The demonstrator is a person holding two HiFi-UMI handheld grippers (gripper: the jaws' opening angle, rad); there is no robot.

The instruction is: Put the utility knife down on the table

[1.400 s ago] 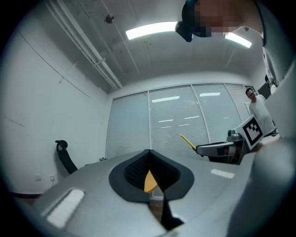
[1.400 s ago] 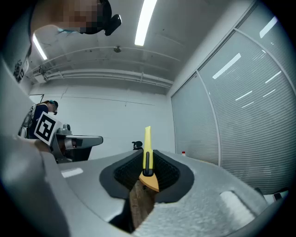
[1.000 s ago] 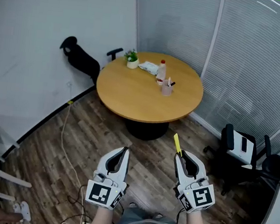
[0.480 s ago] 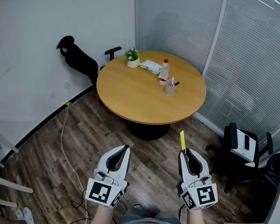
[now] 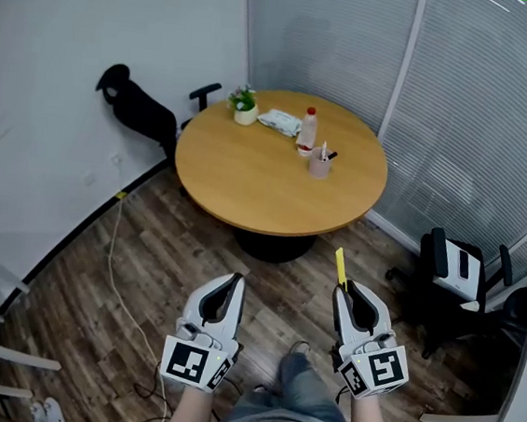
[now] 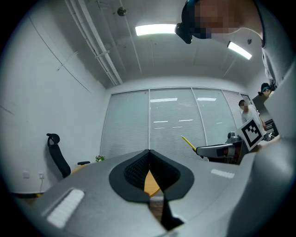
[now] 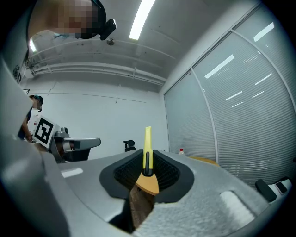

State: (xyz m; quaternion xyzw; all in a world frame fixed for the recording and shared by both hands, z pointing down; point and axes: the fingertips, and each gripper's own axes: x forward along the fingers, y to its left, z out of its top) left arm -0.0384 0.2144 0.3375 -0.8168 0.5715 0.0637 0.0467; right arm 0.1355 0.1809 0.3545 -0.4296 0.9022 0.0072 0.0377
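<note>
Over on the left, the left gripper [image 5: 234, 279] is clenched, jaws pressed together on nothing. Moving right, the right gripper [image 5: 343, 289] is clamped on the utility knife [image 5: 339, 266], its yellow end poking up and forward out of the jaws. So the knife's in hand, not down yet. The round wooden table [image 5: 247, 190] sits far ahead across the floor, well apart from both grippers. What's left, I'd say: close that gap, lower the knife onto bare wood, let go. Any writing? Nothing legible. The bottle [image 5: 308, 129] on the table's far side is too small to read, and the grippers carry only black-and-white square markers.
</note>
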